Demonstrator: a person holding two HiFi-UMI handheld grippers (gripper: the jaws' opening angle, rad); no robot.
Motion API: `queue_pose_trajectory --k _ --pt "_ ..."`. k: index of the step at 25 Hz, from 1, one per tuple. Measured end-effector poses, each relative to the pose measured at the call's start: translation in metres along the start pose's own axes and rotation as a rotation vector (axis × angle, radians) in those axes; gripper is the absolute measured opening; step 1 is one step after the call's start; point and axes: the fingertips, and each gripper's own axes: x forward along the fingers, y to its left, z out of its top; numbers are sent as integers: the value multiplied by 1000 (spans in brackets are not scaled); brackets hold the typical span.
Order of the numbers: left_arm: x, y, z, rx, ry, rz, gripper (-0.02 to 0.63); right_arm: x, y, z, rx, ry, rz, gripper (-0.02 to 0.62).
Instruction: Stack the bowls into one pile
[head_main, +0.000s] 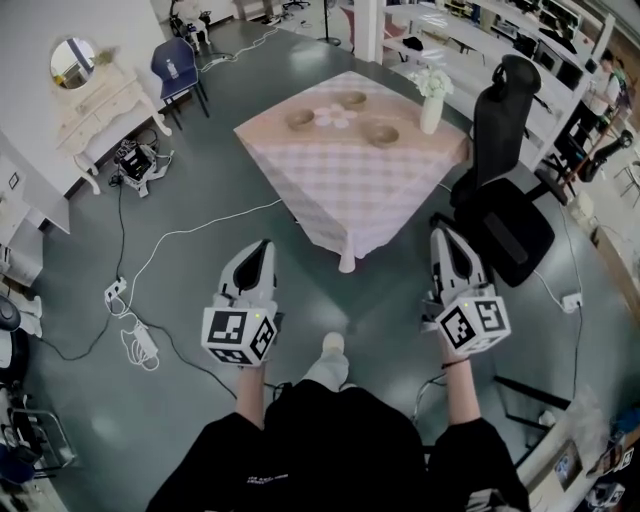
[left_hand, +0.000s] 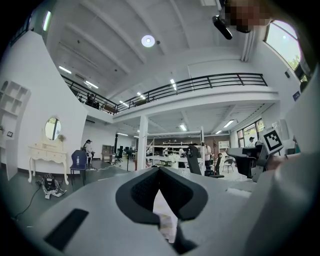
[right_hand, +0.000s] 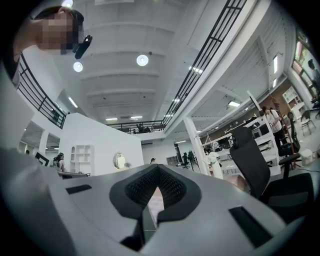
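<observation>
The left gripper is clenched on nothing and hangs over the floor, well short of the counter. On the far half of that counter sit three brown bowls, each apart from the others: the left bowl, the far bowl and the right bowl, with small white pieces between them that I cannot identify. The right gripper is likewise clamped shut and empty, beside a black chair. Nothing is stacked yet; I judge that the whole task remains.

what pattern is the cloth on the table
Pale pink and white checks on the tablecloth; clearest in the head view.
</observation>
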Motion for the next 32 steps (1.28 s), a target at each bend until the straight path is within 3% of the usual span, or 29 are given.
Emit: queue_pose_trajectory --k 16,32 --pt "143 72 -2 -21 5 -45 -3 137 -47 -20 -12 13 -39 -9" --pt "229 87 -32 -58 60 -118 -3 201 -94 -50 20 53 -114 -9"
